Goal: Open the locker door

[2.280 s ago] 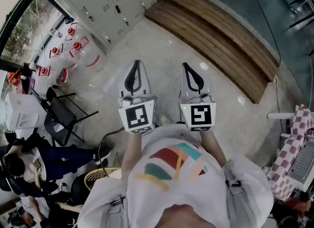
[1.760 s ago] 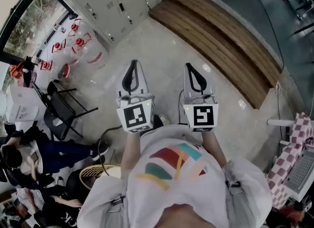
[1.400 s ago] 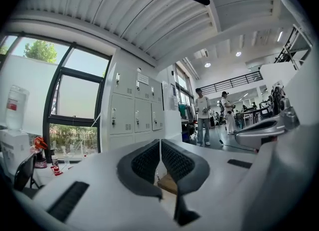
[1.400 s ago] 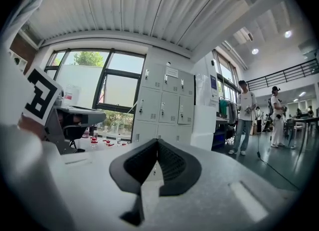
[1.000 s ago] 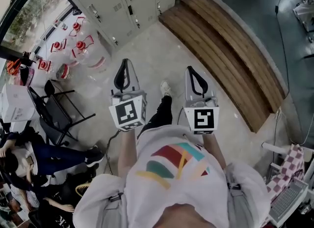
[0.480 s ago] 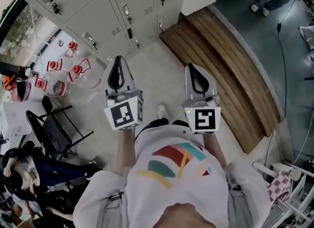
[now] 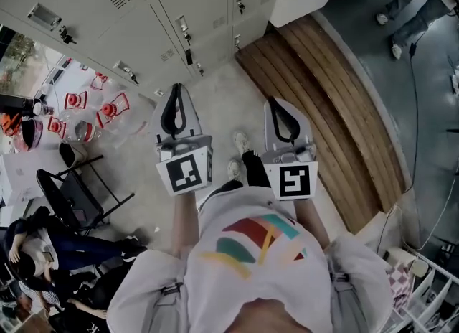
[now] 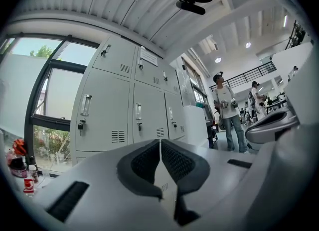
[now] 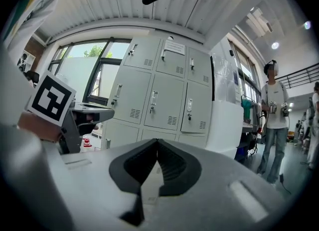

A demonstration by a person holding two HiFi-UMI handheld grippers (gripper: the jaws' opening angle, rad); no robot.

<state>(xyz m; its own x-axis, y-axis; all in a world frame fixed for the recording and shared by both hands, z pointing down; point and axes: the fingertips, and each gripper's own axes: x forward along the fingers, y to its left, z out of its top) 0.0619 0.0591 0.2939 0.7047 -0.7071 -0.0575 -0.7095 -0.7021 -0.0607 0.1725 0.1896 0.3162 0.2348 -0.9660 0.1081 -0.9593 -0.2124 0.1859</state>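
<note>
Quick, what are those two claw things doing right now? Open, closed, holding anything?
Left gripper: closed, holding nothing.
Right gripper: closed, holding nothing.

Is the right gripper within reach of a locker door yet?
Probably not: the right gripper, jaws shut, is short of the lockers, with floor between them. Nothing blocks the way.

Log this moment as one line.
left gripper: shut, empty | right gripper: shut, empty | lockers: doors closed, not yet reached
</note>
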